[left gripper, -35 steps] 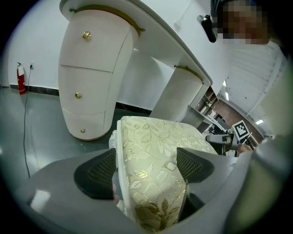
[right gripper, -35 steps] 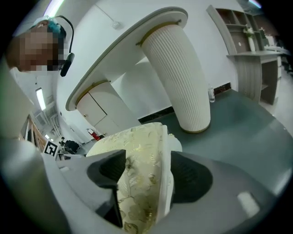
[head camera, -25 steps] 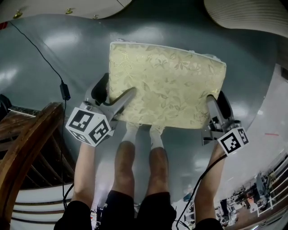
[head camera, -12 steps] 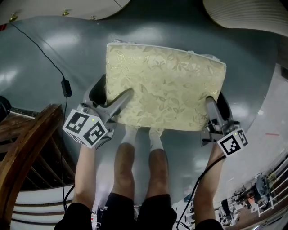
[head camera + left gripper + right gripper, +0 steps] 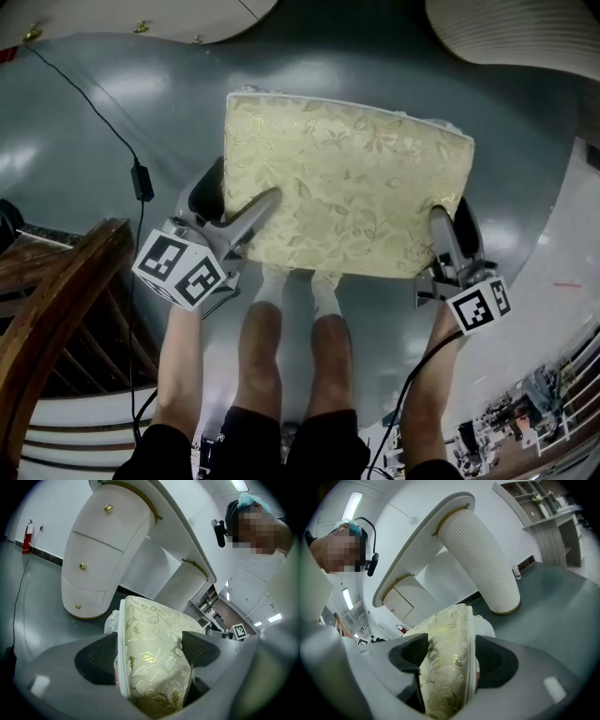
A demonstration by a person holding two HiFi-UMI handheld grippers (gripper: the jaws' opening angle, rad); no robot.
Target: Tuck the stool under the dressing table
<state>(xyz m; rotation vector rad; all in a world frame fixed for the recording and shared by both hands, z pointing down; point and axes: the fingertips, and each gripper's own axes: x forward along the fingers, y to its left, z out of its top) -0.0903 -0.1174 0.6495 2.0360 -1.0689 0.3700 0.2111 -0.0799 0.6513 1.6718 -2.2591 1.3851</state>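
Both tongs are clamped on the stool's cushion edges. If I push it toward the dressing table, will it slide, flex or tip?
The stool will probably squash at the grip: the left tongs and right tongs pinch padded fabric. The glossy floor suggests it slides easily. Gripped only at its near corners, it may yaw.

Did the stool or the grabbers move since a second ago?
Hardly anything. The stool sits in nearly the same spot on the floor, not yet under the dressing table. The left gripper and the right gripper stay shut on its two sides; nothing was let go.
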